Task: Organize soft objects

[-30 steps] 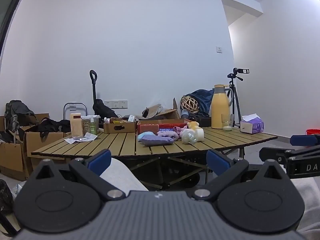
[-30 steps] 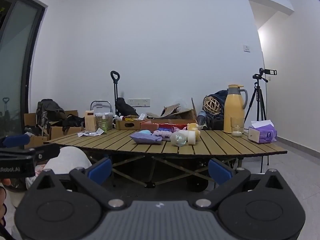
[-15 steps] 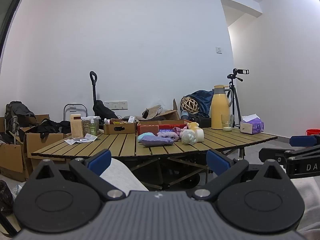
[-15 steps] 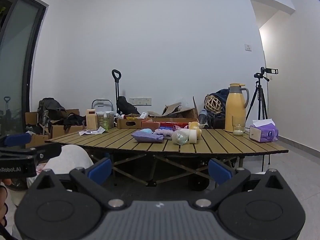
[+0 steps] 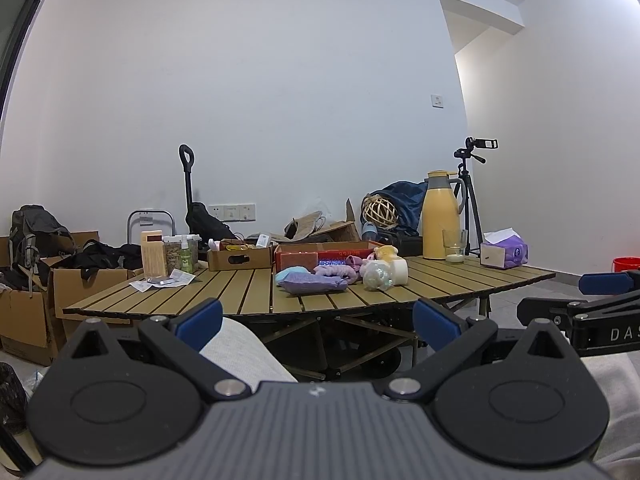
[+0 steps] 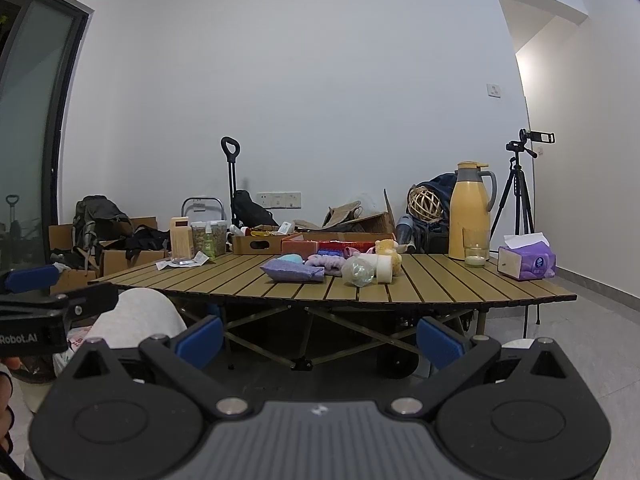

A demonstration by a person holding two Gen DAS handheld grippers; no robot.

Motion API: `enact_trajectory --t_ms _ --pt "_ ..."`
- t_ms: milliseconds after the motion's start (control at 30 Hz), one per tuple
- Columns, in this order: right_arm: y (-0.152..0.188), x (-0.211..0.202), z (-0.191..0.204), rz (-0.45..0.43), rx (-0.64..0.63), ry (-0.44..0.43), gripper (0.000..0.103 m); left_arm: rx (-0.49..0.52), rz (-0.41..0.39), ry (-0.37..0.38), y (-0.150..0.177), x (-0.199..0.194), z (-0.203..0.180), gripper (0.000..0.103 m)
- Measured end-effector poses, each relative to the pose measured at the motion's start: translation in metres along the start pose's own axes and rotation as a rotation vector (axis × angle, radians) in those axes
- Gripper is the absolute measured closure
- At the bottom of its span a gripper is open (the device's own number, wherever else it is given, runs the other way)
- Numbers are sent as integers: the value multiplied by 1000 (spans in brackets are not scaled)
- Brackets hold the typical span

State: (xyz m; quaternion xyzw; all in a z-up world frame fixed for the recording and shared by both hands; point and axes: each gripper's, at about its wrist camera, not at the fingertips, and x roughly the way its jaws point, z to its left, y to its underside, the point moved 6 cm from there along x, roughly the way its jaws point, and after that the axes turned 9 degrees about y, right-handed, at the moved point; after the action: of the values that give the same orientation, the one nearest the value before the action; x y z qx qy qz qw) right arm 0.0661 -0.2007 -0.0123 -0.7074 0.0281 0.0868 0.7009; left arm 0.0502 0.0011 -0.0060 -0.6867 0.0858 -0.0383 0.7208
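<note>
Both grippers (image 5: 316,322) (image 6: 320,338) perhaps slightly lower.

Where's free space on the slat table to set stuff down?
Bare slats across the table's front edge, between the papers and purple pouch, and between the white roll and glass. Crowded: centre pile and back edge by the red box.

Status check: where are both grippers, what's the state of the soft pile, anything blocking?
Left gripper and right gripper open, empty, short of the table. Soft pile untouched mid-table, purple pouch nearest. Clear bottle and white roll crowd the pile.
</note>
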Motion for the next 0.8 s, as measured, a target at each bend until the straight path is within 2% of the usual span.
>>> enact_trajectory --t_ms 800 --pt "4 5 -4 17 -5 18 0 3 -16 7 -6 7 -3 0"
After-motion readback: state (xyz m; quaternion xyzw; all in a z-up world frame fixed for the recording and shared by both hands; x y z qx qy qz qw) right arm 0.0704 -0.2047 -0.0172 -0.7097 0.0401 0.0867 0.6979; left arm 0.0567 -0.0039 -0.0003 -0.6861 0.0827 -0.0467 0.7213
